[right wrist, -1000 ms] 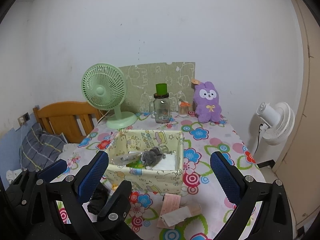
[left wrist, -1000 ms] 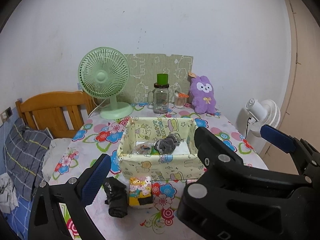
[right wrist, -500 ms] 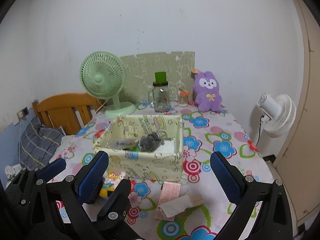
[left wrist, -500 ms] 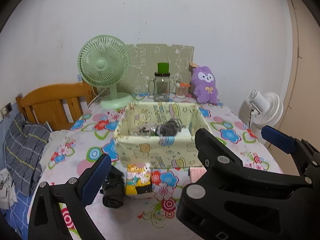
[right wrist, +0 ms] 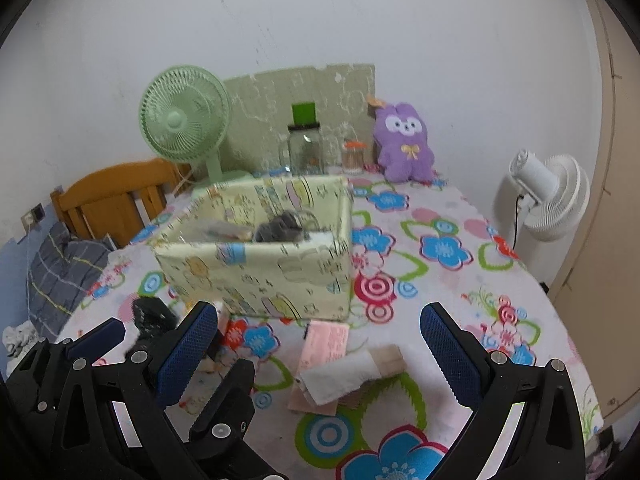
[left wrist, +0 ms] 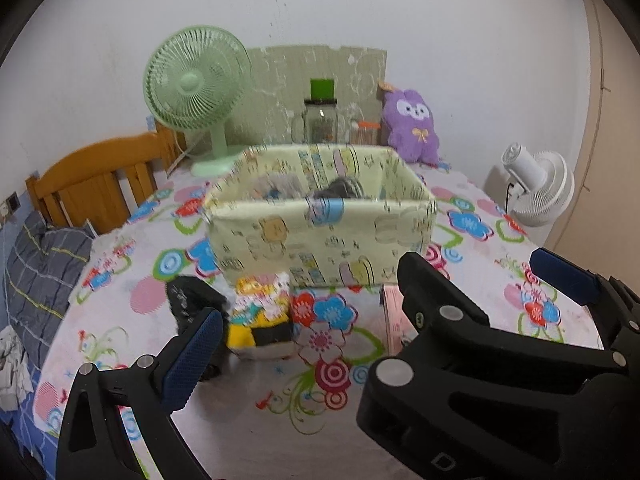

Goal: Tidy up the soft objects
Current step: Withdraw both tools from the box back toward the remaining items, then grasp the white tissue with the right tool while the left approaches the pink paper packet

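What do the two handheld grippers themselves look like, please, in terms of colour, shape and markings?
Both the left gripper and the right gripper are matte black plastic frames with angular, cut-out linkage arms joined by round silver rivets. Each finger ends in a dark blue pad with a fine knurled texture. A small embossed square mark shows on one body. No cables or sleeves are visible.

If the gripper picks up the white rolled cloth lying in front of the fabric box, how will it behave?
The white rolled cloth looks soft, so it probably squashes between the fingers. Its loose roll may unwind and droop. It seems light, and it lies partly on a pink packet, which might shift.
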`<action>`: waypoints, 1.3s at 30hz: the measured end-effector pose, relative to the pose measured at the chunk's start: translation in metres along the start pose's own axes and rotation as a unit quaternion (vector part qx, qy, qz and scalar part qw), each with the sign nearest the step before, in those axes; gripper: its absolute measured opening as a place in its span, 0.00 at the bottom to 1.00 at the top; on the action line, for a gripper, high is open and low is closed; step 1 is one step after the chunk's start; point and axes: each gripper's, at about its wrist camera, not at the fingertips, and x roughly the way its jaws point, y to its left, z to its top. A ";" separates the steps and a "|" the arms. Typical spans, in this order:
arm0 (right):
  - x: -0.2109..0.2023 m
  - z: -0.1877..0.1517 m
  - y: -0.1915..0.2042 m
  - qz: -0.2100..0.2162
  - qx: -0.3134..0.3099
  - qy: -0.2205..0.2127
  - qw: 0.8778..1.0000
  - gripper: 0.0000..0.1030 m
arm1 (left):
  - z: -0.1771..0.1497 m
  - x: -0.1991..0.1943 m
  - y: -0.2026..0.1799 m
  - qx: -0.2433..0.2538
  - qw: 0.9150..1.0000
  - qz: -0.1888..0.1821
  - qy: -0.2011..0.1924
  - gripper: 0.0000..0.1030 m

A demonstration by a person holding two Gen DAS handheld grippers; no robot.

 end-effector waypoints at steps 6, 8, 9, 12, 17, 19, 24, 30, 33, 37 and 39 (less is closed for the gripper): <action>0.012 -0.009 -0.005 -0.009 0.000 0.018 1.000 1.00 | -0.008 0.013 -0.004 0.001 1.000 -0.004 0.015 0.99; 0.017 -0.012 -0.006 -0.012 0.000 0.025 1.000 1.00 | -0.011 0.018 -0.006 0.000 1.000 -0.005 0.022 0.99; 0.020 -0.014 -0.007 -0.013 0.000 0.030 0.999 1.00 | -0.013 0.021 -0.006 0.001 1.000 -0.005 0.025 0.99; 0.028 -0.019 -0.011 -0.015 0.004 0.046 0.999 1.00 | -0.016 0.029 -0.007 0.001 0.999 -0.003 0.037 0.99; 0.044 -0.025 -0.018 -0.017 0.015 0.077 0.997 0.94 | -0.019 0.041 -0.010 0.002 0.998 0.002 0.055 0.94; 0.049 -0.025 -0.020 -0.016 0.018 0.085 0.996 0.93 | -0.020 0.046 -0.011 0.000 0.998 0.001 0.062 0.93; 0.062 -0.029 -0.028 -0.015 0.031 0.105 0.994 0.85 | -0.020 0.055 -0.016 0.006 0.997 0.000 0.073 0.92; 0.074 -0.032 -0.033 -0.006 0.044 0.124 0.991 0.76 | -0.020 0.063 -0.021 0.015 0.997 0.009 0.080 0.92; 0.076 -0.033 -0.032 0.007 0.041 0.125 0.991 0.65 | -0.020 0.064 -0.023 0.017 0.996 0.008 0.082 0.93; 0.076 -0.033 -0.035 0.005 0.042 0.124 0.991 0.44 | -0.020 0.065 -0.026 0.017 0.996 0.008 0.084 0.92; 0.074 -0.033 -0.035 0.005 0.038 0.122 0.992 0.40 | -0.021 0.064 -0.027 0.018 0.996 0.005 0.084 0.92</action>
